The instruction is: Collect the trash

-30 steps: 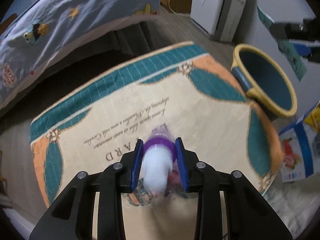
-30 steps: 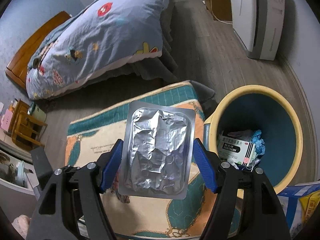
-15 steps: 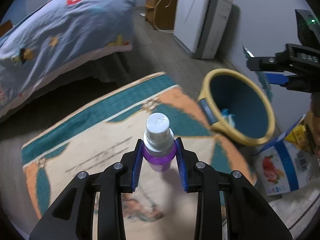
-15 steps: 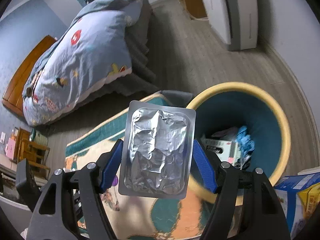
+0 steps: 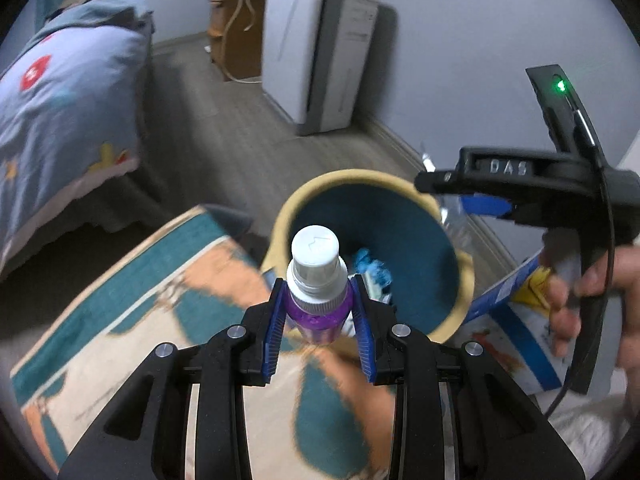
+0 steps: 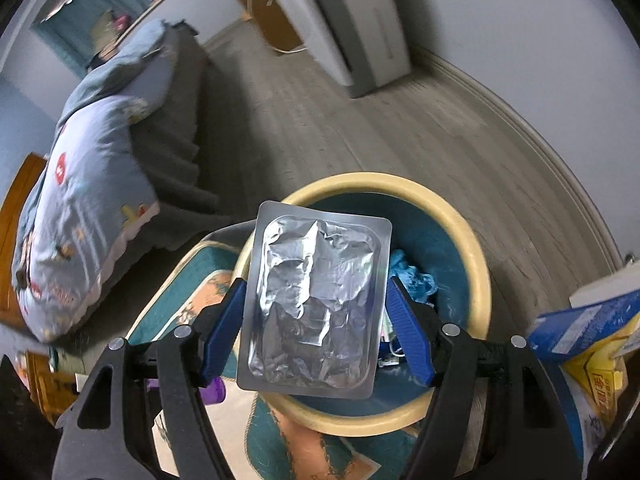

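My left gripper (image 5: pixel 318 308) is shut on a purple bottle with a white cap (image 5: pixel 316 276), held upright just before the near rim of the yellow bin with a teal inside (image 5: pixel 416 240). My right gripper (image 6: pixel 314 308) is shut on a crumpled silver foil blister pack (image 6: pixel 314 300), held over the same bin (image 6: pixel 476 256). The bin holds blue crumpled trash (image 6: pixel 412 280) and a small box. The right gripper also shows in the left wrist view (image 5: pixel 520 184), to the right of the bin.
The bin stands on the floor at the corner of an orange and teal rug (image 5: pixel 160 320). A bed with a blue duvet (image 5: pixel 60 100) is at the left. A white appliance (image 5: pixel 320 52) stands by the wall. A blue and yellow bag (image 6: pixel 592 344) is right of the bin.
Both grippers have moved toward the bin. The bottle was lifted off the rug and now stands at the bin's rim. The foil pack is now over the bin's opening.
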Tool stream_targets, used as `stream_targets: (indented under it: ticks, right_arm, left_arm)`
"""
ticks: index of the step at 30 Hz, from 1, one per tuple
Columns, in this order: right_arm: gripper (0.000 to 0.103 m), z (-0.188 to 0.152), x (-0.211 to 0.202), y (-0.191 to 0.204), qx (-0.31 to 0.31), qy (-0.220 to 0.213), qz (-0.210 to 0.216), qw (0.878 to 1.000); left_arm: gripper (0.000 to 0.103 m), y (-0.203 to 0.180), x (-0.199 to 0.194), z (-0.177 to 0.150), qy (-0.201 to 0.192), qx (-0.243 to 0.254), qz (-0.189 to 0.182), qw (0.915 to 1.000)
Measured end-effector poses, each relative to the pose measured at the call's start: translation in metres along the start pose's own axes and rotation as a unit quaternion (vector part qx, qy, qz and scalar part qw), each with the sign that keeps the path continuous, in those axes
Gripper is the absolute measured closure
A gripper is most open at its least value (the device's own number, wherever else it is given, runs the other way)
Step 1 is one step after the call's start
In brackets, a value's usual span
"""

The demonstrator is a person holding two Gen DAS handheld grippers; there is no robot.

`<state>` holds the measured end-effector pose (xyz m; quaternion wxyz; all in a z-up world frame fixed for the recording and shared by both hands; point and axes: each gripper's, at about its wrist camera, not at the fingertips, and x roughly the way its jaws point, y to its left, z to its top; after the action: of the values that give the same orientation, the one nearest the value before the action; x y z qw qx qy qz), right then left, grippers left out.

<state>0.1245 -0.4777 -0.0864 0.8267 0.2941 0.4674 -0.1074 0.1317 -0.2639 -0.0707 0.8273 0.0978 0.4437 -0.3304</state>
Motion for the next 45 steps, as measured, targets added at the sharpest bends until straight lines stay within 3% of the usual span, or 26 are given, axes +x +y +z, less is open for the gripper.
stream_targets:
  ticks: [8,12,14,21,26,37,45]
  right_arm:
    - [0.033,0.004,-0.001,-0.014,0.025,-0.009,-0.012,1.000]
    - [0.032,0.004,0.001,-0.019,0.033,-0.005,-0.008,0.999]
    - [0.025,0.005,0.002,-0.021,0.041,-0.003,0.001,0.999]
    - [0.015,0.004,-0.004,-0.013,0.033,-0.004,0.013,0.999]
    - [0.009,0.001,-0.016,-0.001,0.000,-0.006,0.012,1.000]
    - [0.006,-0.041,-0.068,0.041,-0.155,-0.051,-0.043,0.986]
    - [0.006,-0.085,-0.100,0.046,-0.155,-0.056,-0.008,0.986]
  left_arm:
    - [0.068,-0.023,0.037,0.025,0.020,0.029,0.005,0.9994]
    - [0.046,-0.021,0.037,0.026,0.009,0.025,0.009,0.9996]
    - [0.035,-0.021,0.035,0.026,0.004,0.024,0.009,0.9997]
    - [0.024,-0.016,0.024,0.020,-0.001,0.010,0.017,0.9998]
    - [0.013,-0.015,-0.001,0.005,-0.016,0.003,0.026,0.9995]
    - [0.006,-0.001,-0.078,-0.037,-0.038,-0.024,0.063,0.9970]
    - [0.005,0.021,-0.114,-0.053,-0.074,-0.103,0.088,0.9880]
